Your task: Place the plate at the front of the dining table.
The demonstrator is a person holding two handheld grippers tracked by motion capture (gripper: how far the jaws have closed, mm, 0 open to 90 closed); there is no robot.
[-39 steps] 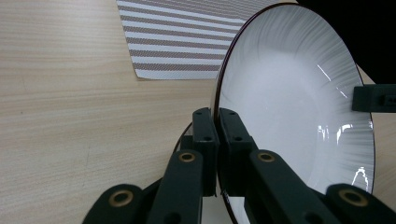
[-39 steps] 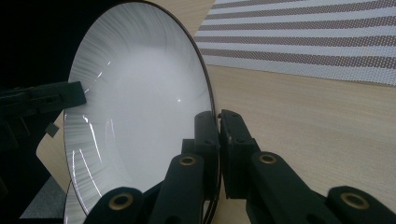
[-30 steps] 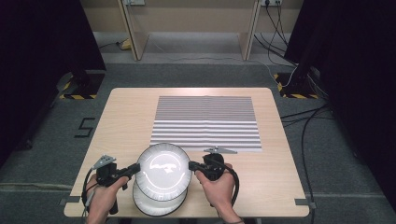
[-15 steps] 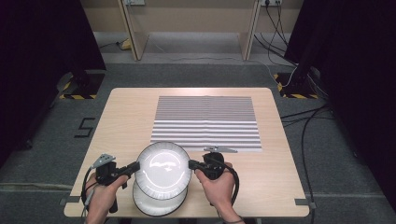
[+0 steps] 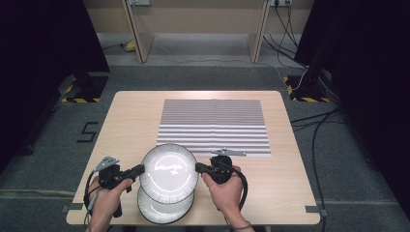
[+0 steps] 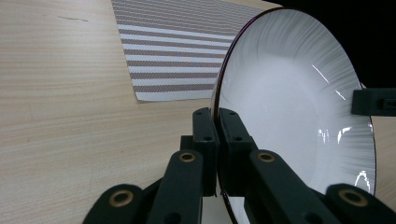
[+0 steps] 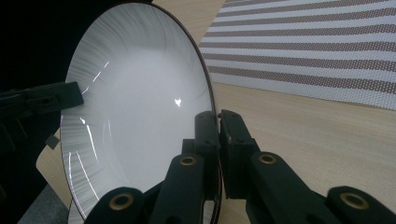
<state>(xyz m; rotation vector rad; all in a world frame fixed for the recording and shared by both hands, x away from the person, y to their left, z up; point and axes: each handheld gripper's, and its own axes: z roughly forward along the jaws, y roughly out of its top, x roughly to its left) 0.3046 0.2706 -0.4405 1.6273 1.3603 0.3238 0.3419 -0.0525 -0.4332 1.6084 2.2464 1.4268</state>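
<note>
Nothing moved; both tongs (image 5: 140, 168) (image 5: 197, 167) grip plate (image 5: 169, 173) rim, placemat (image 5: 215, 125) near

2 plates (image 5: 169, 173) (image 5: 164, 209), 1 striped mat (image 5: 215, 125), 1 table (image 5: 130, 121), 2 tongs (image 5: 141, 168) (image 5: 198, 167).

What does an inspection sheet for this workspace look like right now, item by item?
Surface: light wooden table, striped grey-and-white placemat laid flat.
Job's things: white ribbed plate with dark rim held above a second white plate on the table.
Clutter: nothing seen.
Grippers: left tool and right tool each shut on opposite rims of the upper plate.
Cables: black cables on floor at right.
Surroundings: grey carpet, dark curtains.
</note>
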